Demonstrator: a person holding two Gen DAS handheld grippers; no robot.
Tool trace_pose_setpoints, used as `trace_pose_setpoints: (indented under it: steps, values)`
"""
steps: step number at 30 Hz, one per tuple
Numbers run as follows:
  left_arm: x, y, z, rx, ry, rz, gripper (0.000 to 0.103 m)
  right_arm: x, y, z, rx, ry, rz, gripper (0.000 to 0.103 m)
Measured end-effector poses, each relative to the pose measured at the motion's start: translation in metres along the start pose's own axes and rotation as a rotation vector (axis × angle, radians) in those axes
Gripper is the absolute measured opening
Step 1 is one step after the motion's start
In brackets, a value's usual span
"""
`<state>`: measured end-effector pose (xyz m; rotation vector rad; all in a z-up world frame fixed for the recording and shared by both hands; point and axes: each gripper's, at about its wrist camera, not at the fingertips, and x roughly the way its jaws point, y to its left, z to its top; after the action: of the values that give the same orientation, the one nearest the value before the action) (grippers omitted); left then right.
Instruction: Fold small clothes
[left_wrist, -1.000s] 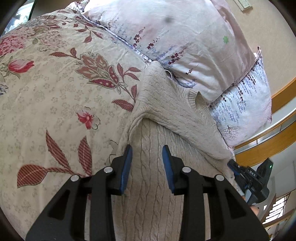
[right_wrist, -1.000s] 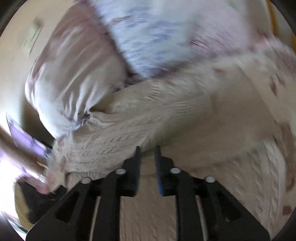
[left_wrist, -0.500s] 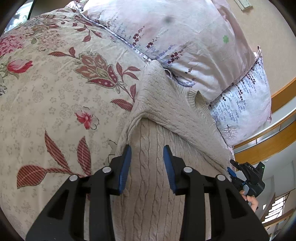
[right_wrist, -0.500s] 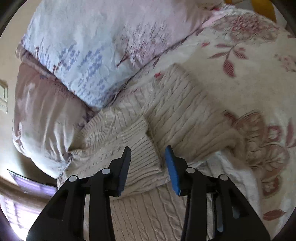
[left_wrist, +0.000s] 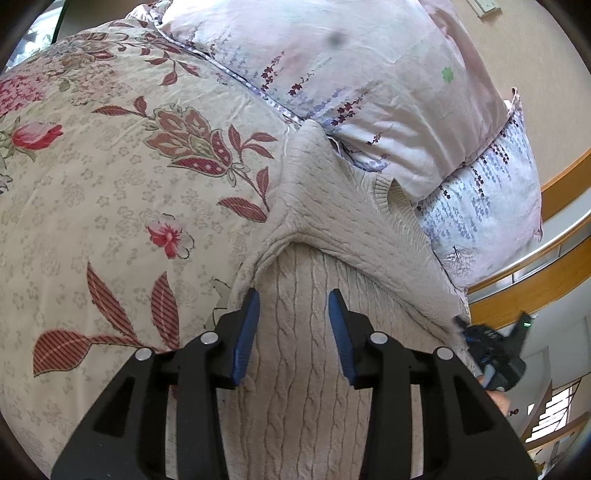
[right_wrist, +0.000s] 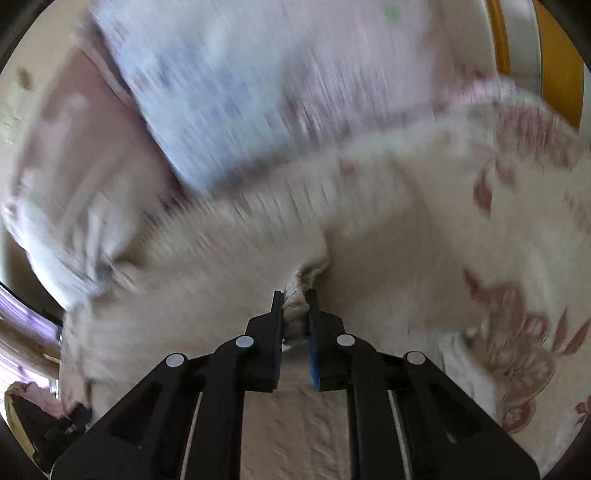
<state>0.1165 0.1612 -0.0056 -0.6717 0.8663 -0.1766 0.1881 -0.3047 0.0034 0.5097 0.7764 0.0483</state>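
Two views are showing one cream cable-knit sweater (left_wrist: 295, 369) that is lying on a bed under a floral bedspread (left_wrist: 110, 206), with its upper part reaching the pale flowered pillows (left_wrist: 369, 74) stacked at the head. In the left wrist view, the left hand-held gripper (left_wrist: 294, 332) is hovering over the sweater's ribbed body with its jaws opening; the blue pads (left_wrist: 245, 332) are standing apart on either side of a strip of knit and are not pressing on it. A folded-over panel of the sweater is lying across the body just ahead of the fingertips, running diagonally toward the pillows. At the right edge of this view the right hand-held gripper (left_wrist: 476, 343) is showing as a small dark shape at the sweater's far edge, with part of a hand just below it. In the right wrist view, which is heavily blurred, the right hand-held gripper (right_wrist: 295, 306) is closing its jaws, and a bunched fold of the sweater's (right_wrist: 240, 266) edge is already sitting pinched between the pads. The rest of the knit is spreading out to the left and right of that pinch, with the pillows (right_wrist: 221, 92) beyond it and the bedspread (right_wrist: 517, 240) to the right.
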Motion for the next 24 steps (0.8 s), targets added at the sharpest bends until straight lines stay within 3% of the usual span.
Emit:
trace_pose_setpoints:
  steps: [2, 4, 7, 16, 24]
  values:
    - [-0.002, -0.002, -0.001, 0.022, 0.015, -0.005, 0.043, -0.005, -0.007, -0.002, 0.031, -0.003, 0.033, 0.021]
    - [-0.007, -0.003, -0.003, 0.028, 0.028, -0.038, 0.048, -0.023, -0.009, -0.003, 0.018, -0.032, 0.050, 0.038]
    - [-0.019, 0.000, -0.009, 0.060, 0.019, -0.067, 0.049, -0.050, -0.020, -0.011, -0.010, -0.056, 0.096, 0.050]
    - [-0.055, 0.025, -0.028, 0.132, 0.036, -0.053, 0.054, -0.097, -0.098, -0.055, 0.083, 0.006, 0.162, 0.050]
    - [-0.065, 0.030, -0.055, 0.146, 0.093, -0.099, 0.053, -0.108, -0.130, -0.099, 0.136, 0.075, 0.253, 0.046]
